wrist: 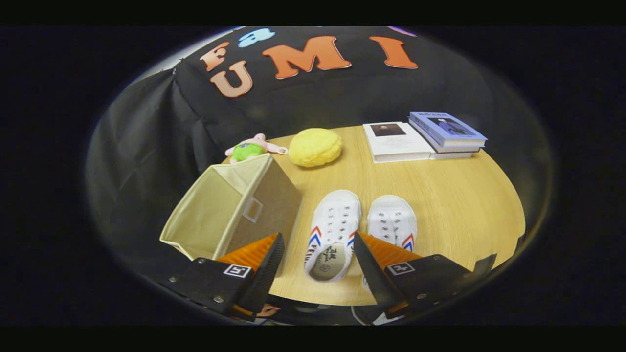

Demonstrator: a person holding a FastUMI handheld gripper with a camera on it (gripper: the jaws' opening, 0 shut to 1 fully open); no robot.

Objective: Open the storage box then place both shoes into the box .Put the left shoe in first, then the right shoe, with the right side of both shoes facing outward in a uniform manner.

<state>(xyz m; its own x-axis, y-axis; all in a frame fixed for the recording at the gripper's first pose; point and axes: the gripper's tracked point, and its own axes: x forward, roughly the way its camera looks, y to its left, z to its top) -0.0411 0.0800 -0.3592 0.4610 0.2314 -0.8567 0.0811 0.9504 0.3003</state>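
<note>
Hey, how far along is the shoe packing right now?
Done: the box stands open. In hand: the hand-held gripper is open, fingers astride the left shoe, not yet gripping. Left: both that shoe and the right shoe are on the table; neither is in the box.

Right shoe (392,224): heel hidden behind one finger (376,266) of the spread gripper (318,249). Storage box (230,210): near corner covered by the other finger. Book (447,129) cover lettering was too small to read.

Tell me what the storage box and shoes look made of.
Storage box: looks like beige woven fabric, matte, with soft creased walls. Shoes: white canvas probably, with metal-looking eyelets and striped sides. The open gripper hangs above the left shoe.
</note>
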